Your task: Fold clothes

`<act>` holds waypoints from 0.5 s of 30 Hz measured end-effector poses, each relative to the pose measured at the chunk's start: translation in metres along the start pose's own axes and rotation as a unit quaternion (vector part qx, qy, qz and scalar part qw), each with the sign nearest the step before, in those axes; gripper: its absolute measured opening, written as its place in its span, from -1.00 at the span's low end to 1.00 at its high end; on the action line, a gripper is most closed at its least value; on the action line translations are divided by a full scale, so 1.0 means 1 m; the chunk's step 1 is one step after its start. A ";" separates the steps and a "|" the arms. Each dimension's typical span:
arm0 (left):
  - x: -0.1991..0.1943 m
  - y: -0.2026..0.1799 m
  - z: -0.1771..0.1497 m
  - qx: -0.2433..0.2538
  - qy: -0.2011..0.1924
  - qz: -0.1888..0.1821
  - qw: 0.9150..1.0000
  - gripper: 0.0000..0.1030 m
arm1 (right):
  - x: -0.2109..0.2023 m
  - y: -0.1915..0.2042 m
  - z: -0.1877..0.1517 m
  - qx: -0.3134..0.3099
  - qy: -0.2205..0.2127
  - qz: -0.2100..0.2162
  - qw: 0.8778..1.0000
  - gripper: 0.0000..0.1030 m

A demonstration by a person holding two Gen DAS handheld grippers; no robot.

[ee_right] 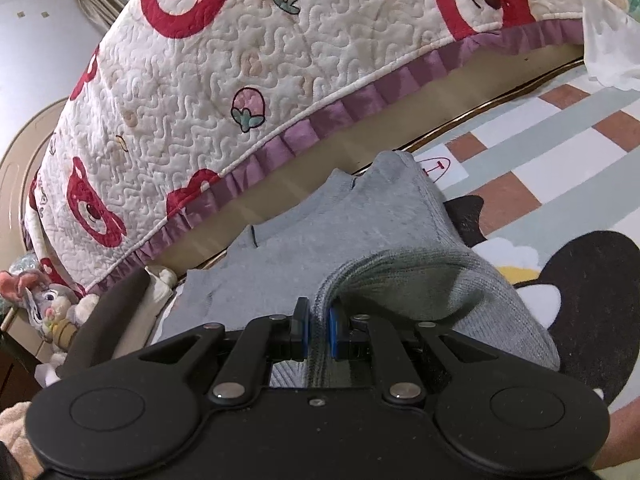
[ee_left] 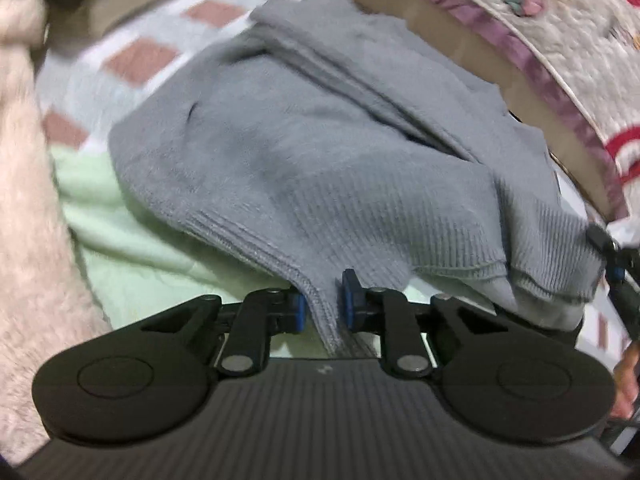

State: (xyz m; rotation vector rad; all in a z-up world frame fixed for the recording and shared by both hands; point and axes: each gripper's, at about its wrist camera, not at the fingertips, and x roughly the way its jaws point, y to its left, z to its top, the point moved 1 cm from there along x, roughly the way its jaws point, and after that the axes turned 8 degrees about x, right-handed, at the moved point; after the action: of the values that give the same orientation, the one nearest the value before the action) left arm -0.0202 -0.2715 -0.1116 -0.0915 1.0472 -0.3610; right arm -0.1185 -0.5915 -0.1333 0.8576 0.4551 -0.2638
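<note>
Two grippers grip one grey knit garment (ee_left: pixel 304 152) spread on a patterned mat (ee_left: pixel 132 60) beside a quilted bedspread (ee_right: pixel 248 60). Left gripper (ee_left: pixel 322 304) pinches its ribbed hem between blue pads. Right gripper (ee_right: pixel 318 330) is clamped on a raised ribbed fold.

Little can be read here. In the right wrist view a white label (ee_right: pixel 440 168) lies on the checked mat (ee_right: pixel 560 136) just beyond the grey sweater (ee_right: pixel 360 216); it bears a red mark like a "T" on its side inside a red oval. The marks on the quilt (ee_right: pixel 224 80) are pictures, not letters.
</note>
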 end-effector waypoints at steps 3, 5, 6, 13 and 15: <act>-0.013 -0.006 0.008 0.023 -0.020 0.010 0.999 -0.69 | -0.001 0.001 0.001 -0.007 0.001 0.002 1.000 -0.76; -0.019 0.003 0.012 -0.001 -0.031 -0.013 0.999 -0.69 | -0.001 0.002 0.002 -0.014 0.001 0.008 1.000 -0.76; -0.018 0.010 0.013 -0.020 -0.034 -0.026 0.999 -0.70 | -0.002 0.003 0.002 -0.017 0.001 0.012 1.000 -0.76; 0.004 0.055 0.014 -0.147 0.008 -0.087 0.985 -0.67 | 0.006 0.002 -0.002 -0.016 0.015 0.008 1.000 -0.76; 0.013 0.049 0.009 -0.143 0.032 -0.088 0.985 -0.22 | 0.010 -0.001 -0.004 -0.010 0.023 -0.001 1.000 -0.75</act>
State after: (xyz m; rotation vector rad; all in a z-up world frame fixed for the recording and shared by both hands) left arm 0.0056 -0.2313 -0.1299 -0.4351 1.1540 -0.3729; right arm -0.1111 -0.5893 -0.1415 0.8458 0.5021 -0.2421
